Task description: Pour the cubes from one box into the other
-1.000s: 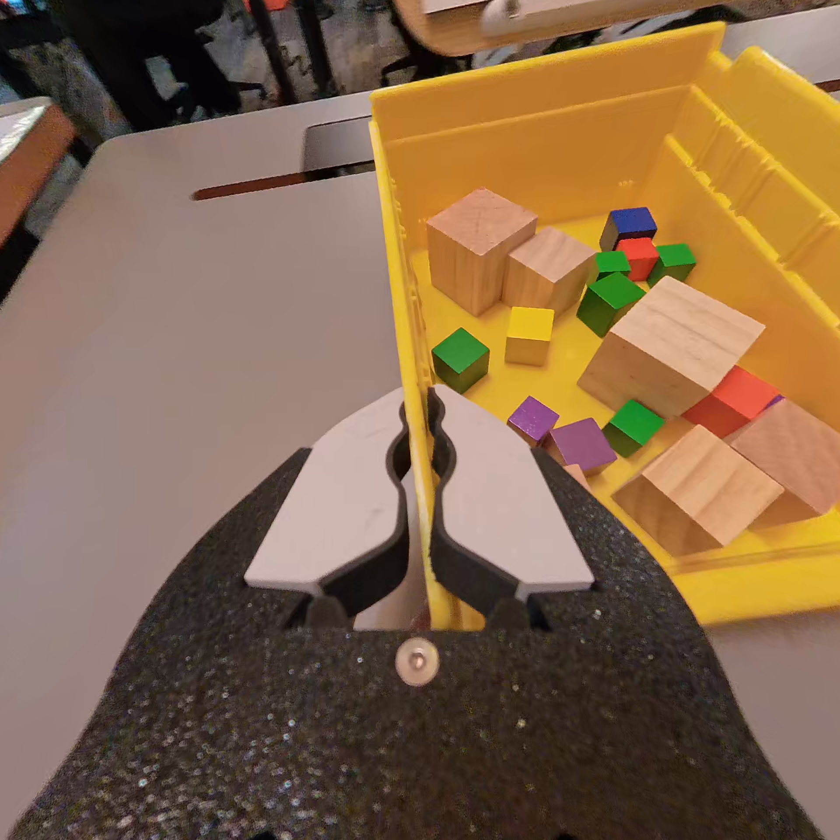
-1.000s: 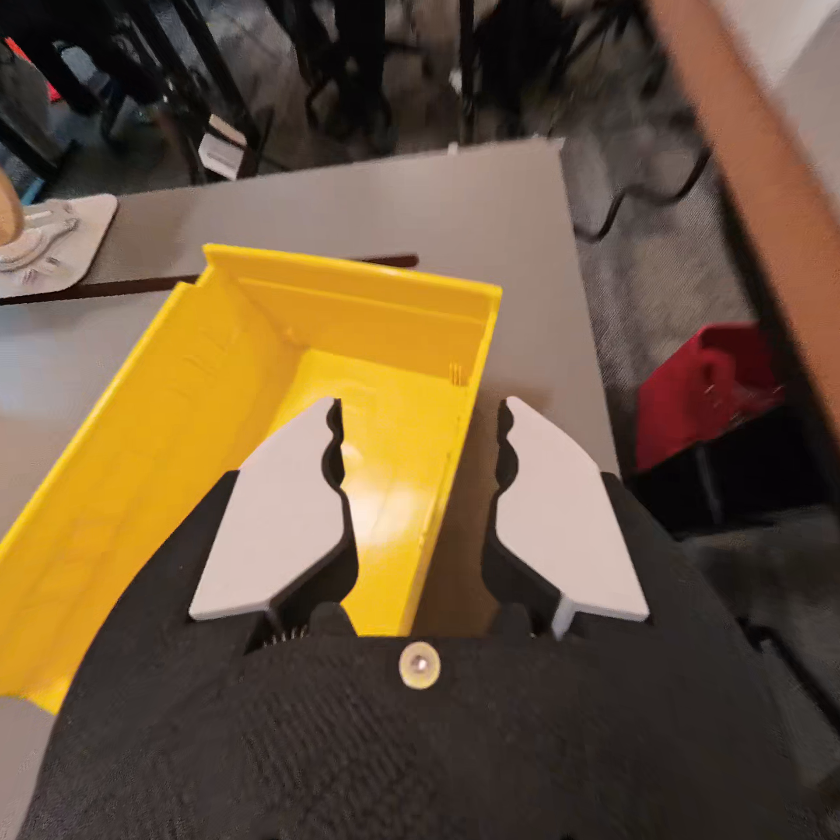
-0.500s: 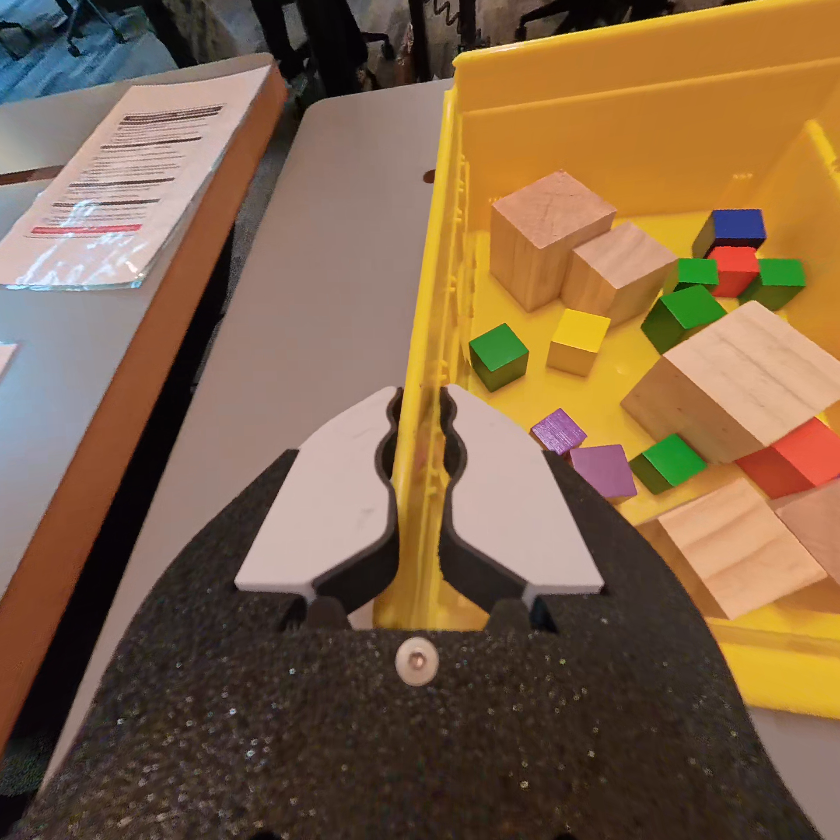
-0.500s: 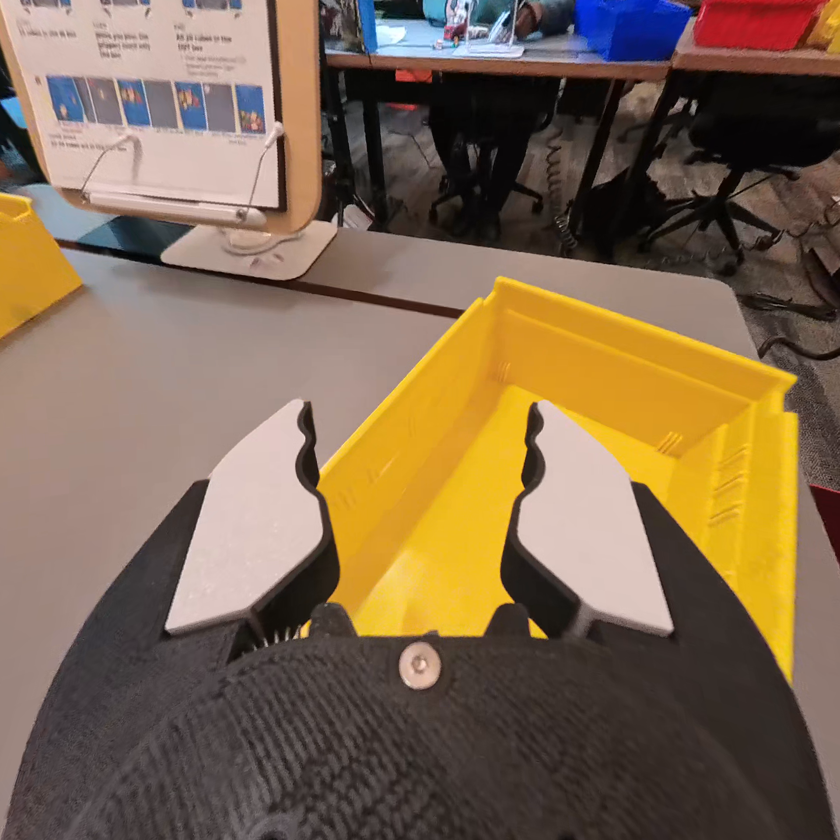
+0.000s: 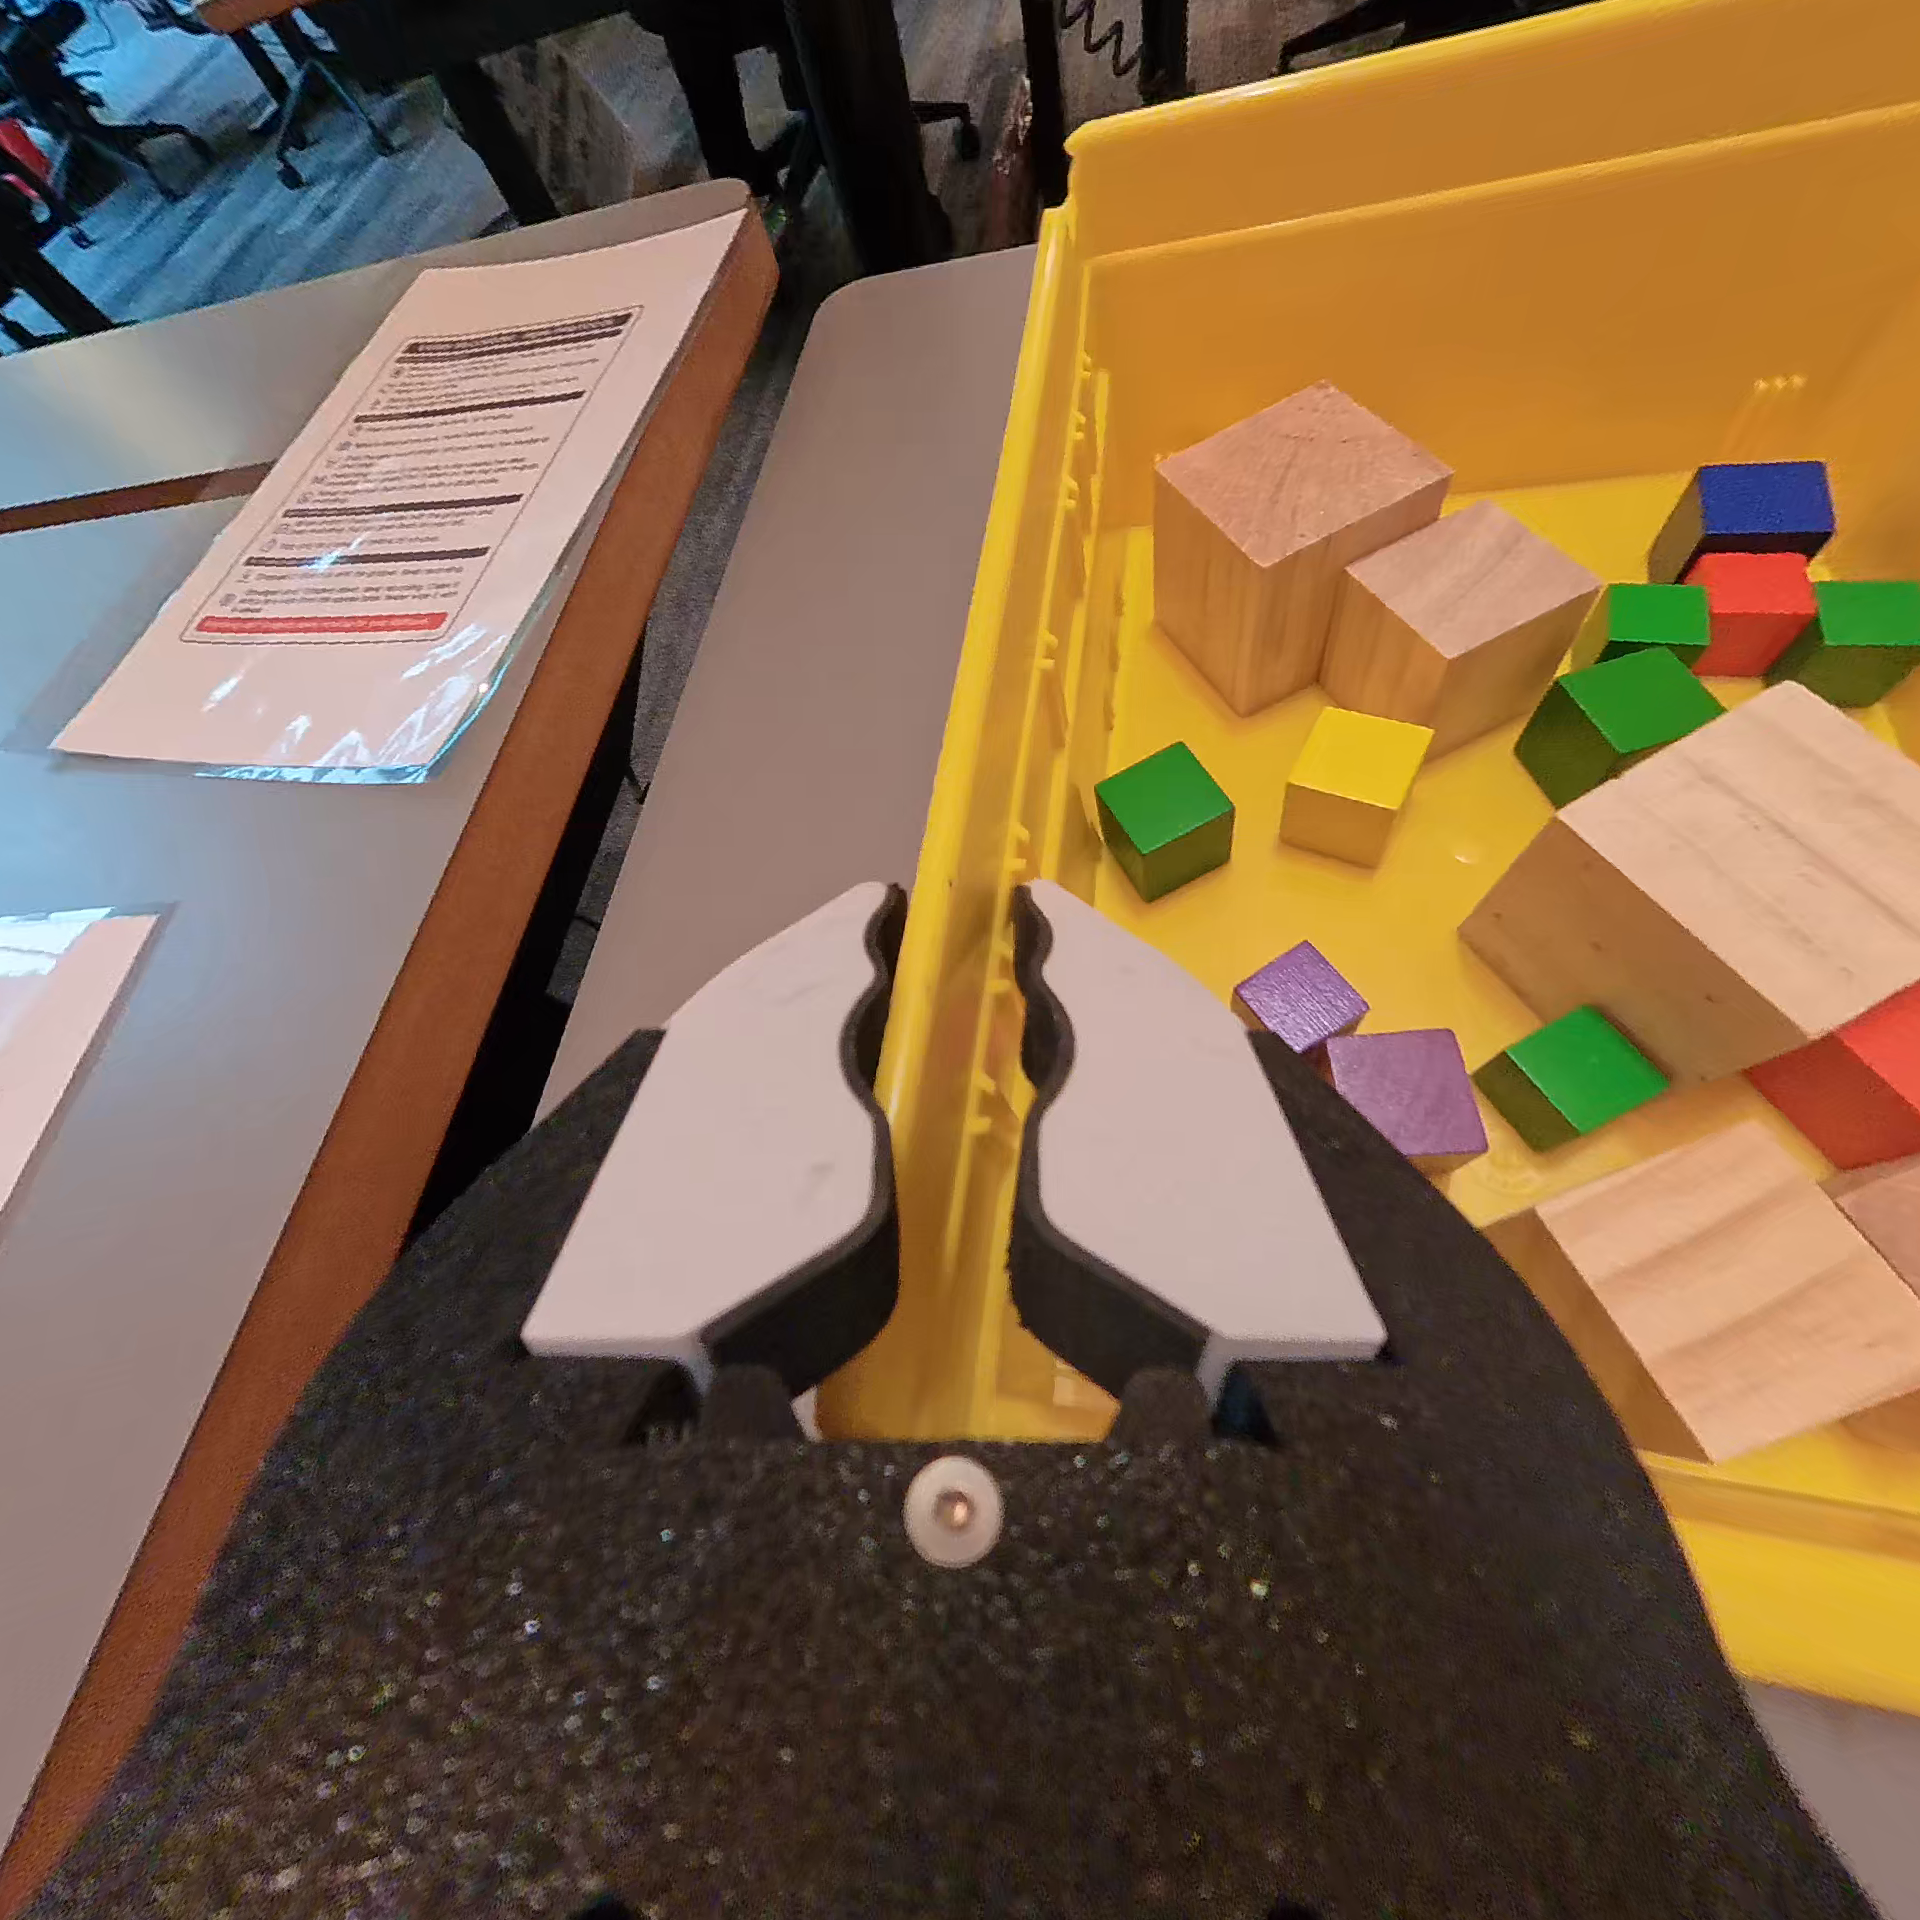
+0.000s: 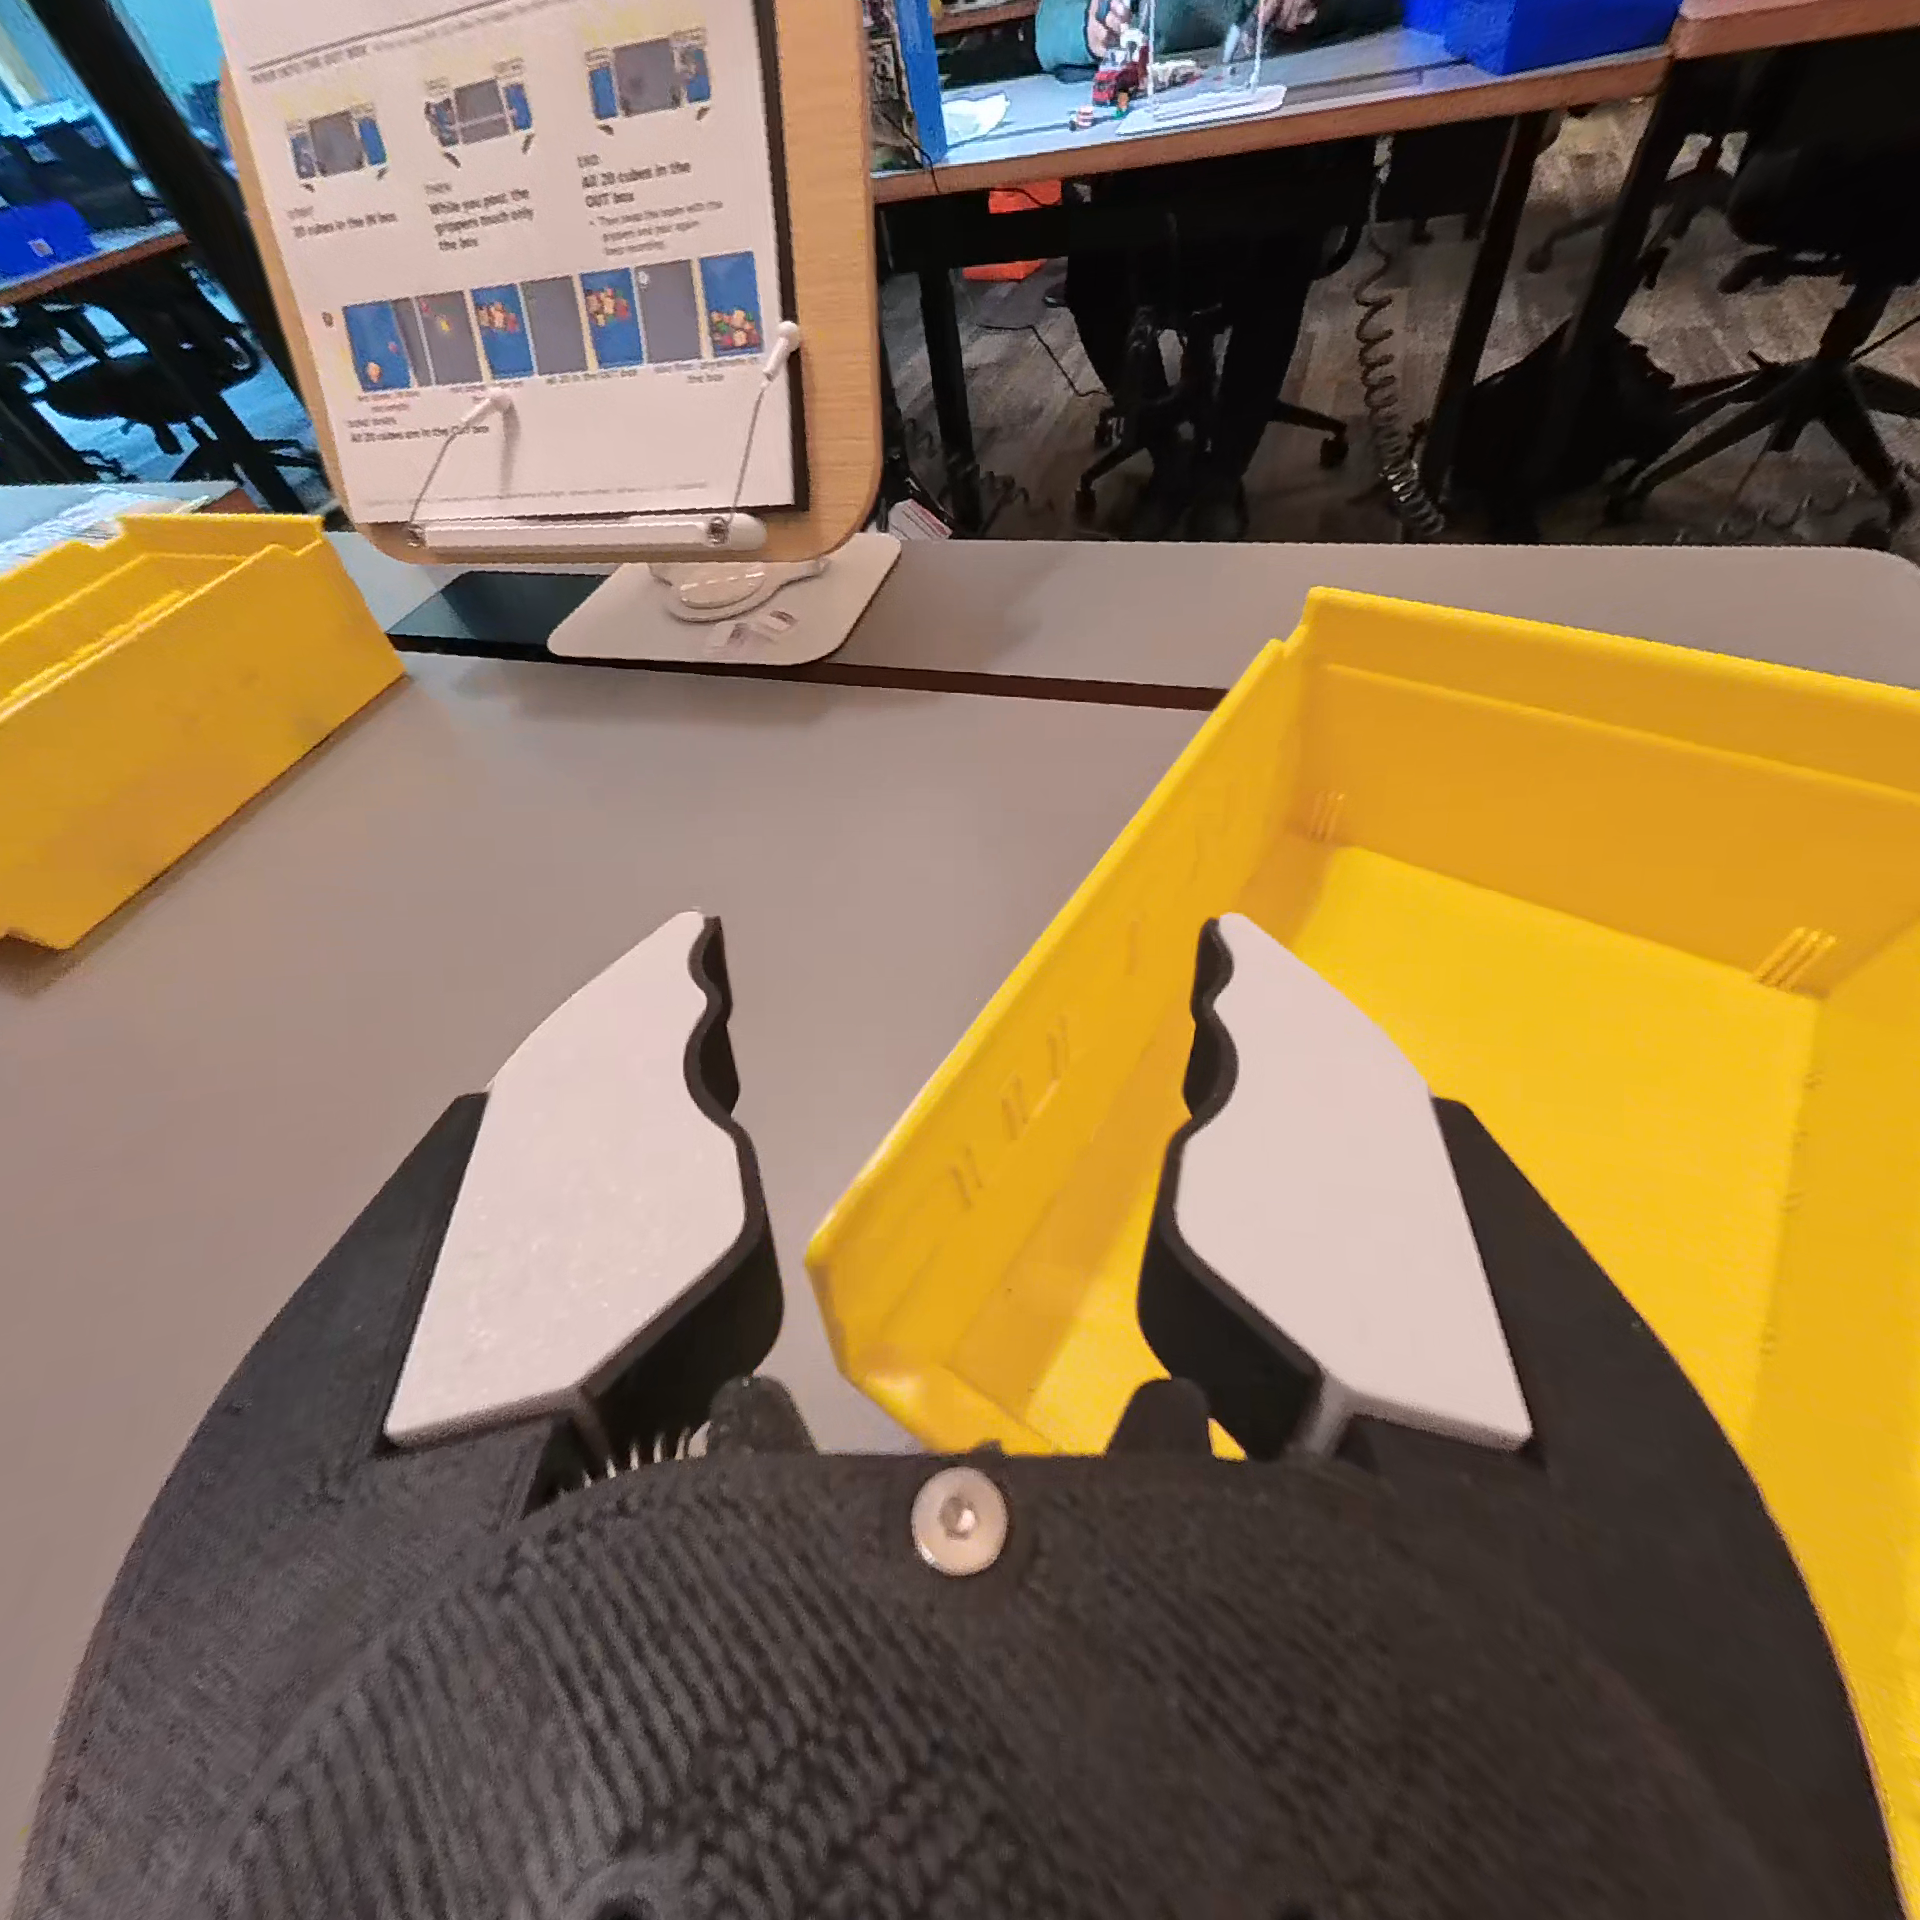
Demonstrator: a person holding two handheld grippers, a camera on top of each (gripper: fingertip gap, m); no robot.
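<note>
A white laminated printed sheet (image 5: 353, 540) lies flat on the neighbouring wood-edged grey desk (image 5: 260, 1039); it bears black heading bars, lines of small print and a red bar near its lower edge. A second white sheet (image 5: 42, 1029), only partly in view, lies nearer on the same desk. A white instruction page with rows of small blue photographs and short captions (image 6: 540, 260) is clipped upright on a rounded wooden stand (image 6: 831, 312) at the back of the grey desk (image 6: 520, 883). The yellow plastic boxes show no readable marking.
</note>
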